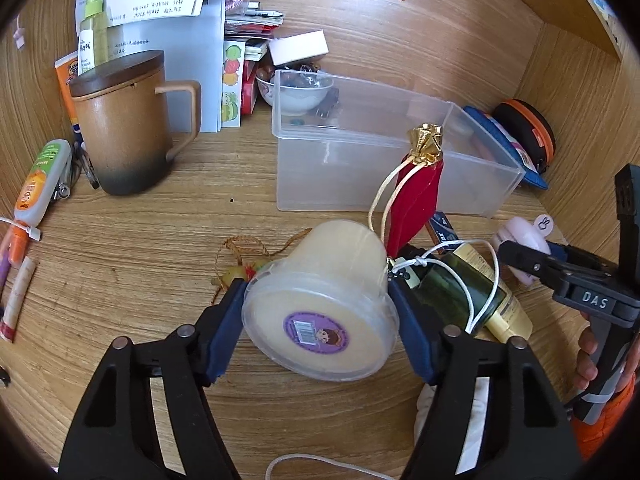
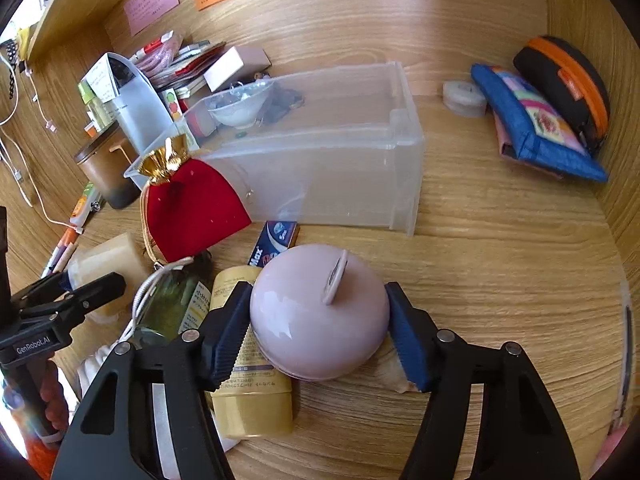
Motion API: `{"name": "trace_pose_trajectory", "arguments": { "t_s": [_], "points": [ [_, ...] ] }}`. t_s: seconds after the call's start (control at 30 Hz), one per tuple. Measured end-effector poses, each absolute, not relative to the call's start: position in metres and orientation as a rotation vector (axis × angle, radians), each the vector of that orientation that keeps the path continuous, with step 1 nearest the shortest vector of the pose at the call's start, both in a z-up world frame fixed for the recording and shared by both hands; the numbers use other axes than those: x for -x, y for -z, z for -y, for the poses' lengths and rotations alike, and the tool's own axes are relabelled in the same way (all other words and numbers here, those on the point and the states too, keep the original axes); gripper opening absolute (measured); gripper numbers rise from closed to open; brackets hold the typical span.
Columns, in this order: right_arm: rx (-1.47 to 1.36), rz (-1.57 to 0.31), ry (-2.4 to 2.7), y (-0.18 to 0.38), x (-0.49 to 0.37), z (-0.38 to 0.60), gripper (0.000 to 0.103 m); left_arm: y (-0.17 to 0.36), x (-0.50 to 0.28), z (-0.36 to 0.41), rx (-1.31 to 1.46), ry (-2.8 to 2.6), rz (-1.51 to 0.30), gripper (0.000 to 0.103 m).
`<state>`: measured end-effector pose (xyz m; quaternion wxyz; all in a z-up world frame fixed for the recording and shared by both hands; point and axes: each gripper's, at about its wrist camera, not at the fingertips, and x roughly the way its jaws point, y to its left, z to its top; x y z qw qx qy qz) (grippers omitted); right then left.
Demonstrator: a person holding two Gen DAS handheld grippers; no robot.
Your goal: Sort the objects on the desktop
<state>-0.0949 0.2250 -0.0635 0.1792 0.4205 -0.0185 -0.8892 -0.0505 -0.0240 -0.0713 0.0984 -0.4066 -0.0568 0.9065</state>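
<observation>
My left gripper [image 1: 318, 300] is shut on a cream plastic tub [image 1: 324, 300] with a purple label, held sideways just above the desk. My right gripper [image 2: 320, 316] is closed around a pink dome-shaped object [image 2: 320, 312], its pads touching both sides. An empty clear plastic bin [image 1: 384, 152] stands behind; it also shows in the right wrist view [image 2: 320, 160]. A red velvet pouch [image 2: 192, 208] with a gold top leans on the bin. A dark green bottle [image 2: 168, 308] and a yellow tube [image 2: 248, 380] lie between the grippers.
A brown lidded mug [image 1: 124, 128], sunscreen tubes and papers stand at the back left. A white bowl [image 1: 296, 92] sits behind the bin. A blue pouch [image 2: 532, 128] and a black-orange case [image 2: 568, 84] lie at the right wall. A small blue box [image 2: 276, 240] lies by the pouch.
</observation>
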Motion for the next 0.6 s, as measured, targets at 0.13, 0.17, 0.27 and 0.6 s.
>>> {"name": "trace_pose_trajectory", "arguments": {
  "t_s": [0.13, 0.17, 0.27, 0.6],
  "points": [
    [-1.147, 0.022, 2.535, 0.054, 0.09, -0.223, 0.062, 0.069, 0.049, 0.026, 1.188, -2.686, 0.171, 0.069],
    [-1.136, 0.012, 2.544, 0.052, 0.089, -0.223, 0.062, 0.067, 0.048, 0.027, 1.179, -2.69, 0.168, 0.069],
    [-1.113, 0.006, 2.554, 0.046, 0.087, -0.224, 0.062, 0.059, 0.046, 0.027, 1.142, -2.709, 0.157, 0.068],
    [-1.071, 0.002, 2.571, 0.032, 0.086, -0.226, 0.062, 0.045, 0.05, 0.026, 1.093, -2.722, 0.122, 0.067]
  ]
}}
